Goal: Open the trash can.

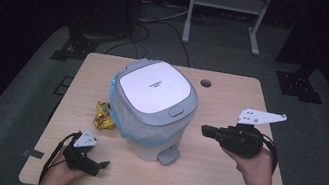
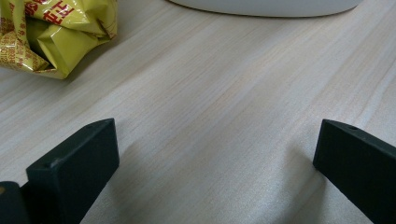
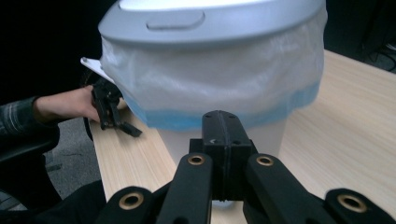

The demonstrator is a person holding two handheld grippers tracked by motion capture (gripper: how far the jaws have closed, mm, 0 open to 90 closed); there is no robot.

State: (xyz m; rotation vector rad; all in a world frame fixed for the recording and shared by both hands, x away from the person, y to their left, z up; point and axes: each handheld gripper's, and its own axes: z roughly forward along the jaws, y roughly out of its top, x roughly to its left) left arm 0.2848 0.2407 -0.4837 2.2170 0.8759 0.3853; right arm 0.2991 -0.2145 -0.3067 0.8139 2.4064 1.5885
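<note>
Black jaws of the right gripper (image 3: pixel 223 128) are seen closest in the right gripper view, pressed together with nothing held between them. They are pointed at the side of the bin (image 3: pixel 219 70), which is close in front. From the high view, the right gripper (image 1: pixel 208 130) is held above the table (image 1: pixel 218 182), to the right of the bin (image 1: pixel 152 108) and apart from it. The bin is stood in the middle of the table. Its grey and white lid (image 1: pixel 153 89) is shut, and a thin bag (image 1: pixel 146 127) with a blue edge is hung out from under the lid. A small pedal (image 1: pixel 168 155) is seen at the bottom.

A crumpled yellow wrapper (image 1: pixel 104 116) is laid on the table just beside the bin, on its left. The left gripper (image 1: pixel 102 165) is held low at the near left corner. In the left gripper view, its jaws are spread wide over bare wood, and the wrapper (image 2: pixel 51 37) is seen ahead of them, not touched.
</note>
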